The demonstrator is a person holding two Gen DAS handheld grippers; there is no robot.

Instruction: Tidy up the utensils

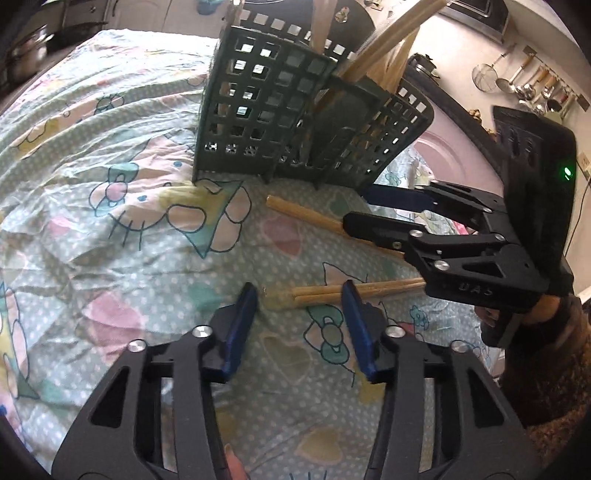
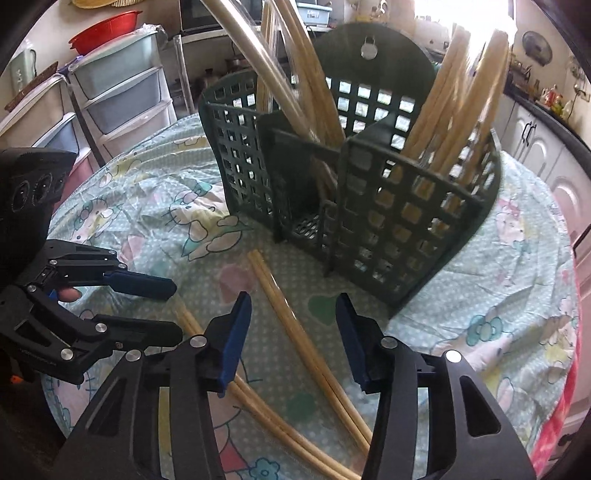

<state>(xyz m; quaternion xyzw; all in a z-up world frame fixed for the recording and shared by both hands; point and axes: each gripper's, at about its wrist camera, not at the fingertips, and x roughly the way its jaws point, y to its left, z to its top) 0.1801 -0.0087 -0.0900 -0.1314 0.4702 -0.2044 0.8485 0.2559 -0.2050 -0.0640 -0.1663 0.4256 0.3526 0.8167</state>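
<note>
A dark green slotted caddy (image 1: 258,110) (image 2: 369,206) stands on the cartoon-print tablecloth (image 1: 110,229) with several wooden chopsticks upright in its compartments. In front of it, two pairs of chopsticks lie on the cloth. My left gripper (image 1: 299,291) (image 2: 177,310) is open and straddles the near pair (image 1: 325,290) (image 2: 188,321); its blue pads are clear of the sticks. My right gripper (image 2: 291,299) (image 1: 356,206) is also open, with the other pair (image 2: 277,288) (image 1: 303,214) running between its fingers untouched.
Stacked plastic drawers (image 2: 122,85) with a red bowl (image 2: 107,29) on top stand beyond the table's left side. White cupboards (image 2: 535,147) line the right. Ladles and strainers hang on a wall rail (image 1: 528,85). A steel pot (image 1: 33,44) sits far left.
</note>
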